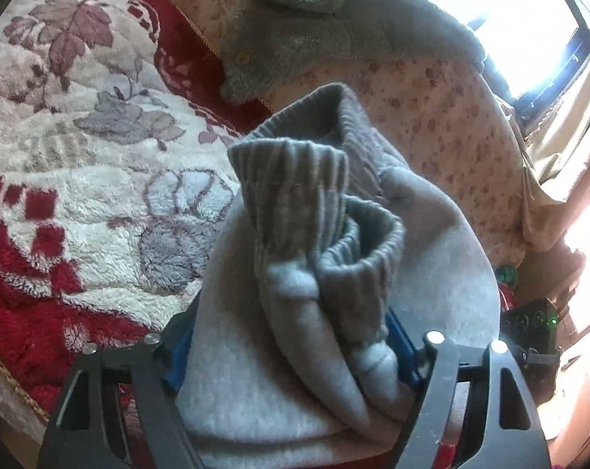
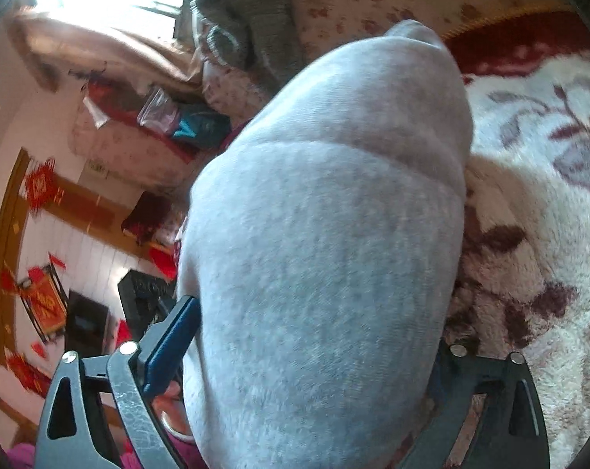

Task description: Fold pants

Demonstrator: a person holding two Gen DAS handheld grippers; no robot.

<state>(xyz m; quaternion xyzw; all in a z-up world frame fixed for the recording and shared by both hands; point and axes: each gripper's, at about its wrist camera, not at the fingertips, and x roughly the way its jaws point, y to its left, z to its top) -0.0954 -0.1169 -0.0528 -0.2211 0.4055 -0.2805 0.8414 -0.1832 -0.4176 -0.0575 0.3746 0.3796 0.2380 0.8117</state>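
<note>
The left gripper (image 1: pixel 291 351) has its jaws wide around the bunched ribbed cuffs of the grey pants (image 1: pixel 314 258); the right gripper (image 2: pixel 314 336) straddles the pants' smooth bulk as wide. Whether the pads press I cannot tell. The pants lie on the floral blanket (image 1: pixel 80 156). Level the cuffs over the fold, then flatten

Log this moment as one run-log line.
task: fold pants | left hand-held gripper: grey pants bunched between jaws, cuffs up | right hand-held gripper: jaws wide around pants | surface: floral blanket
</note>
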